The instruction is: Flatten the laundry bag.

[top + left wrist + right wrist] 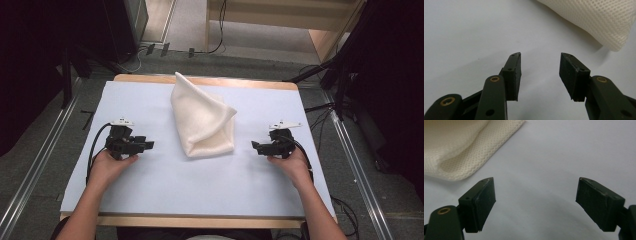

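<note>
We seem to be in a lab: a covered table [150, 195] stands on grey carpet between floor rails [30, 180], with loose cables [220, 30] and dark stands [345, 70] beyond.

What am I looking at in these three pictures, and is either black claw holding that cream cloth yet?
No robot arm here: a person holds a black two-jaw tool in each hand. The wide picture comes from a camera above the person's side, looking down on the pale blue table top. The left hand-held gripper shows at its left, the right hand-held gripper at its right, both pointing inward.

Between them lies a loosely folded cream mesh-weave cloth, part of it standing up in a peak.

The other two pictures come from small cameras riding on each tool, looking along its own jaws. In the left gripper view the jaws stand apart over bare table, the cloth's corner beyond them. The right gripper view shows the same, with the cloth ahead. Neither holds or touches anything.
</note>
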The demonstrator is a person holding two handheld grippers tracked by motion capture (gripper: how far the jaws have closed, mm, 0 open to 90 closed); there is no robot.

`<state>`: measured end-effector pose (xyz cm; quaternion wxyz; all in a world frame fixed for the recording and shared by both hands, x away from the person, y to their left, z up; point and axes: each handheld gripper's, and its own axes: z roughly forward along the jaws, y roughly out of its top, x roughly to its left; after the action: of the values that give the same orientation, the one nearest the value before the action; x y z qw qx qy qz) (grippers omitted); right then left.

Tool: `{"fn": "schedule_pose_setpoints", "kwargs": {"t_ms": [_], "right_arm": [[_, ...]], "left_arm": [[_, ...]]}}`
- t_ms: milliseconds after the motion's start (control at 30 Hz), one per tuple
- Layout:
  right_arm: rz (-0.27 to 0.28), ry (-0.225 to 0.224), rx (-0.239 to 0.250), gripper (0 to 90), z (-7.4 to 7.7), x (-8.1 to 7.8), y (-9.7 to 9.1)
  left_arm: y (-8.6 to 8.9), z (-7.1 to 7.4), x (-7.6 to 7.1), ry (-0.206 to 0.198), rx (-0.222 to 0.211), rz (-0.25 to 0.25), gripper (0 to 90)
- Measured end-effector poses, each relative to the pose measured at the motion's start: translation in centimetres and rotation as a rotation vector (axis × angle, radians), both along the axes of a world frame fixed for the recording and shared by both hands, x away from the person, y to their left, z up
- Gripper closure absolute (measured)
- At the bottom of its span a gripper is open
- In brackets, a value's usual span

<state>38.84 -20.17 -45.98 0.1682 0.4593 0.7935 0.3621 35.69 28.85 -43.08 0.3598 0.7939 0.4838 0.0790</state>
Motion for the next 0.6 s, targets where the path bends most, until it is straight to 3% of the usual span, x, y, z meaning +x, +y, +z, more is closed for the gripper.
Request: {"fn": "schedule_pose_setpoints", "kwargs": {"t_ms": [133,300,367,467,600], "right_arm": [[0.028,-0.003,0.007,19.3,0.13,-0.11,0.27],[0.072,0.002,0.027,35.3,0.55,-0.44,0.6],[0.078,0.001,0.036,37.9,0.71,-0.55,0.68],[0.089,0.002,0.032,40.0,0.81,-0.64,0.69],[0.094,0.022,0.05,41.6,0.81,-0.65,0.6]], "left_arm": [[-0.02,0.2,-0.05,0.003,-0.015,-0.016,55.5],[-0.22,0.42,0.09,0.016,-0.027,-0.014,55.9],[-0.35,0.42,0.12,0.018,-0.01,-0.032,53.3],[-0.5,0.26,0.32,0.033,-0.016,-0.042,43.8],[-0.66,0.32,0.32,0.023,-0.013,-0.048,40.4]]}}
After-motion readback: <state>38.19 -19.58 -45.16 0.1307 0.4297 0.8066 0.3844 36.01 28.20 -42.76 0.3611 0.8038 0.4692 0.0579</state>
